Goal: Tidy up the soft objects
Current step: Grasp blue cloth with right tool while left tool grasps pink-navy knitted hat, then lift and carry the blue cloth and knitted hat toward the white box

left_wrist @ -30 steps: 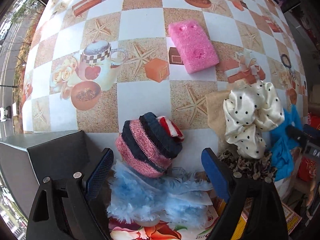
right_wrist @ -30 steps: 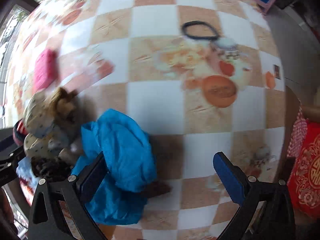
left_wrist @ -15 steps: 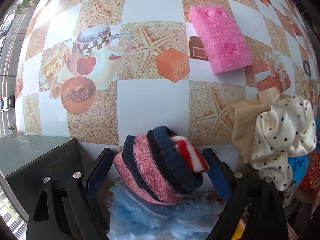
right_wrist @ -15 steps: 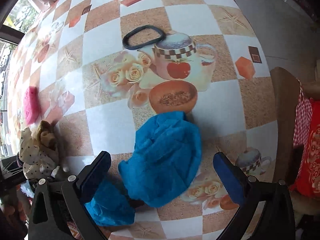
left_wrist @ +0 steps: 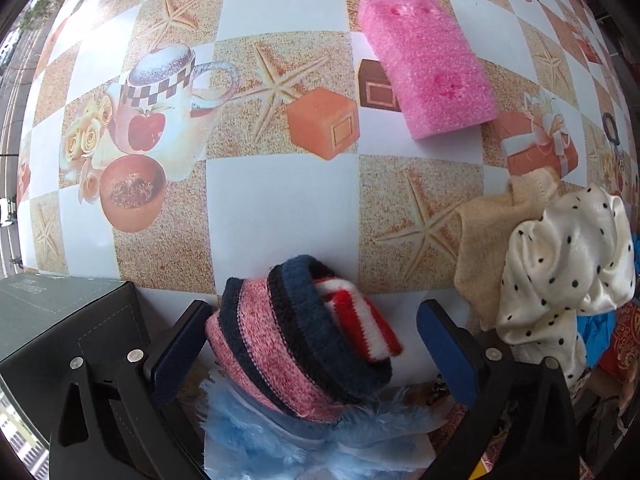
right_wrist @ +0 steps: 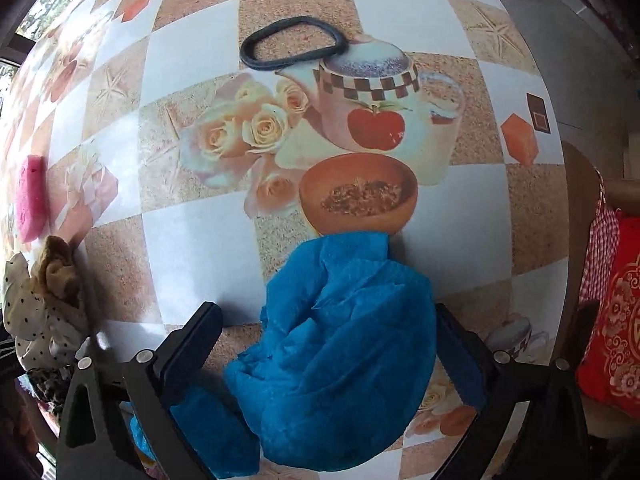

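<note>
So far we judge little of the sorting done: the soft things lie scattered on the table [left_wrist: 280,208]. Our left gripper [left_wrist: 312,344] has just widened its jaws, which now stand apart around the striped knit band [left_wrist: 296,344] low in the frame, its pads not pressing; blue fluff [left_wrist: 256,436] lies under it. Our right gripper [right_wrist: 324,348] has just narrowed its jaws slightly around the blue cloth [right_wrist: 344,360] at lower centre, though we see no squeeze yet. Still loose: the pink sponge [left_wrist: 428,60] upper right, the dotted scrunchie [left_wrist: 560,264] and tan cloth [left_wrist: 480,232] at right, and the black loop [right_wrist: 292,42] up top
</note>
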Tool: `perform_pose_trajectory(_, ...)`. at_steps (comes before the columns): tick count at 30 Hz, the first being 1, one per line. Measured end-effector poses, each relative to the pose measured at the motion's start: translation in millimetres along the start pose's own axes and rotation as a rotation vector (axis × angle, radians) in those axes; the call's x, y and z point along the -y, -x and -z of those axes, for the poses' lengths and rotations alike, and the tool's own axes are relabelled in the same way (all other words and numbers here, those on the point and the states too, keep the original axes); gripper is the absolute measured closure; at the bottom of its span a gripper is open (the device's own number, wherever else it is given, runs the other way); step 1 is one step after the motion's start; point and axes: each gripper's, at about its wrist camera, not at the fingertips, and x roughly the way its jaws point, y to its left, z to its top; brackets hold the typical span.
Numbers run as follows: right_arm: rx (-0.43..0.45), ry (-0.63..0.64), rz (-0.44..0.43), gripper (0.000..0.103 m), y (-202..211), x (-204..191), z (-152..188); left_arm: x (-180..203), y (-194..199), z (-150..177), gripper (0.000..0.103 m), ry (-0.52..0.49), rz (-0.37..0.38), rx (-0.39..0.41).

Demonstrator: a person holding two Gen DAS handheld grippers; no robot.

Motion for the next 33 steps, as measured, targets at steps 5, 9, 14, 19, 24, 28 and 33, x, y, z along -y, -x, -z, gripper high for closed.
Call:
perform_pose_trajectory(5, 0.056, 0.075, -0.016, 0.062, 22, -21, 10, 17, 20, 15, 0.064, -0.055, -0.003, 0.076)
perform_pose_trajectory(9, 0.066, 0.070, -0.073, 0.070, 35, -25, 12, 16, 43, 20, 0.070, -0.044, 0.025, 0.140)
perform_pose_trajectory(14, 0.137, 0.116, -0.141, 0.070, 76, -41, 21, 22, 96, 33, 0.070, -0.068, 0.028, 0.277)
perform_pose_trajectory(19, 0.191, 0.142, -0.188, 0.070, 116, -62, 29, 19, 149, 37, 0.070, -0.082, 0.037, 0.373)
perform_pose_trajectory(24, 0.234, 0.179, -0.210, 0.070, 148, -69, 36, 17, 179, 50, 0.069, -0.078, 0.043, 0.432)
perform_pose_trajectory(28, 0.264, 0.206, -0.220, 0.070, 172, -75, 42, 9, 200, 59, 0.069, -0.071, 0.040, 0.466)
perform_pose_trajectory(33, 0.295, 0.244, -0.236, 0.070, 194, -90, 51, -2, 225, 77, 0.069, -0.049, 0.051, 0.512)
